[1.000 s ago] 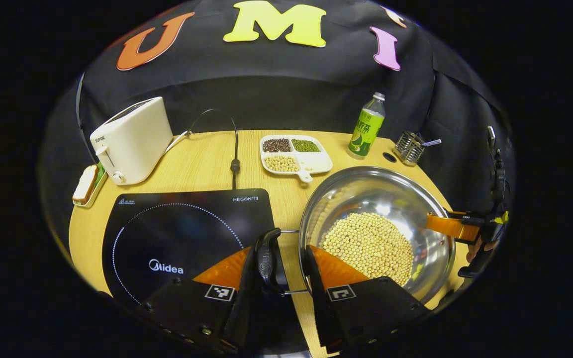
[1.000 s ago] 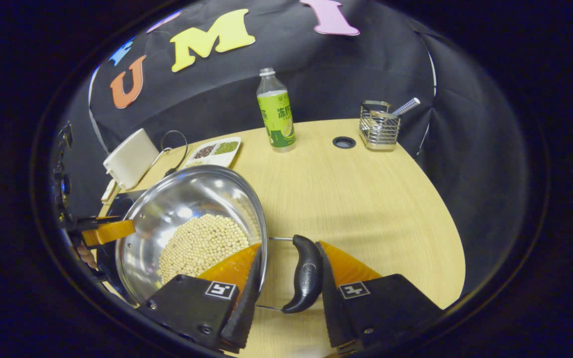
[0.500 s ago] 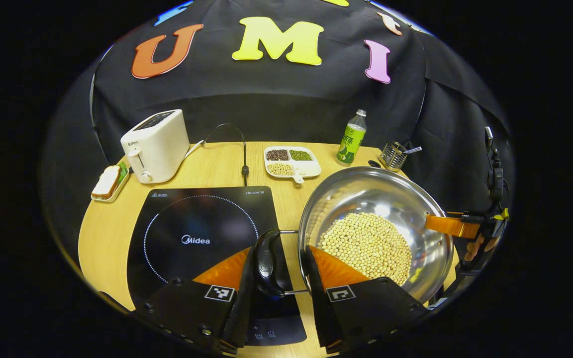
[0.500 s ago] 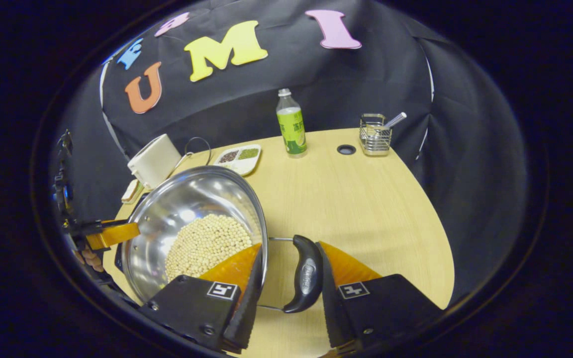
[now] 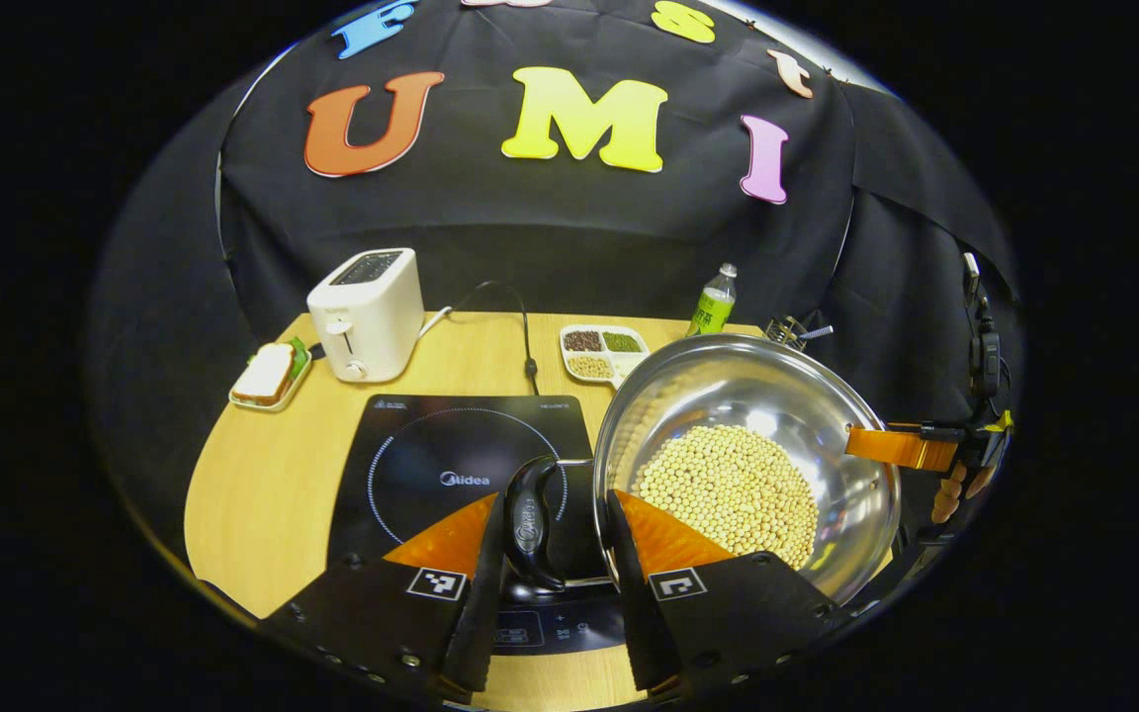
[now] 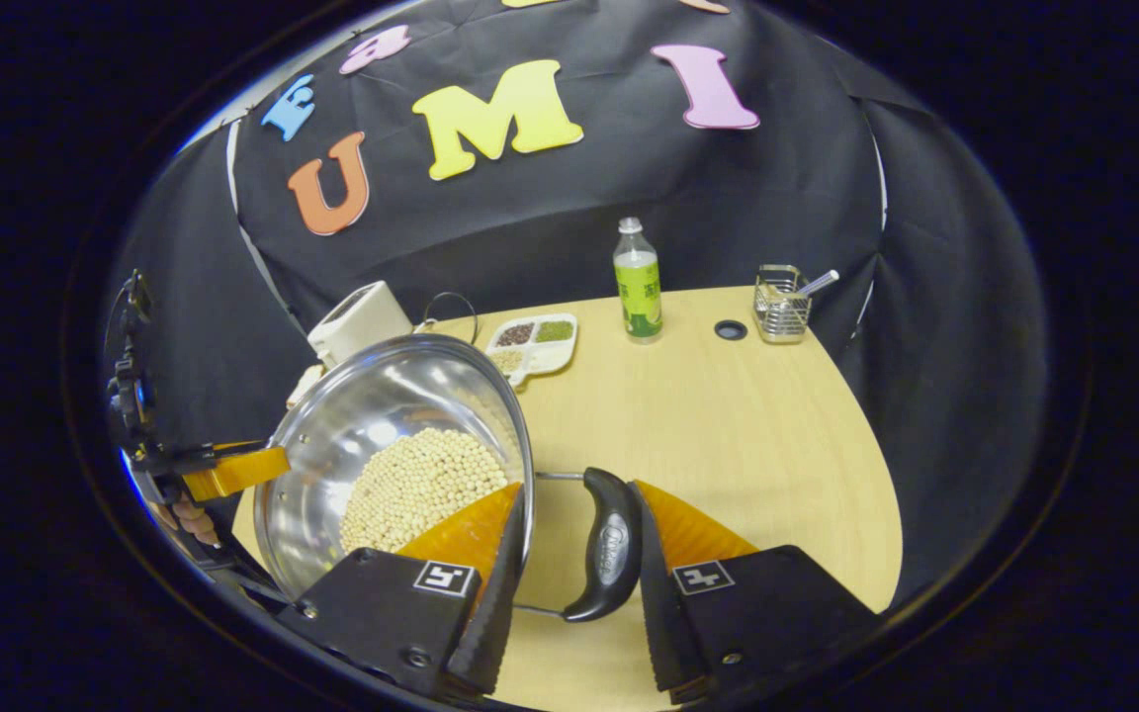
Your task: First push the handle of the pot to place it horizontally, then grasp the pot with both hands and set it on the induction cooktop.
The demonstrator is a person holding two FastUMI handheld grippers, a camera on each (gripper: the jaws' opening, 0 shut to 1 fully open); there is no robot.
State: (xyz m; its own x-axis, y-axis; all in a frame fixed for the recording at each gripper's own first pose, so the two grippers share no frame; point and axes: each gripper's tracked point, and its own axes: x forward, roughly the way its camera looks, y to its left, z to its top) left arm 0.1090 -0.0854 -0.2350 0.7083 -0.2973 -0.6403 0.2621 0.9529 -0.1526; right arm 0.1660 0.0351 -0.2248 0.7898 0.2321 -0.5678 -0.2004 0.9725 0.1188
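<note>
I hold the pot (image 5: 747, 465) lifted, each gripper clenched on one side handle. The cooktop (image 5: 461, 475) lies toward my left gripper (image 5: 555, 539); the right gripper (image 6: 569, 554) trails.

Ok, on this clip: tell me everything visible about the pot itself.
The pot is a wide, shiny, bowl-shaped vessel of what looks like stainless steel, holding a heap of pale round beans. Two dark loop handles on wire brackets stick out sideways, the near handle between the left gripper fingers, the other handle between the right gripper fingers. It appears lifted, level, beside and partly over the induction cooktop.
</note>
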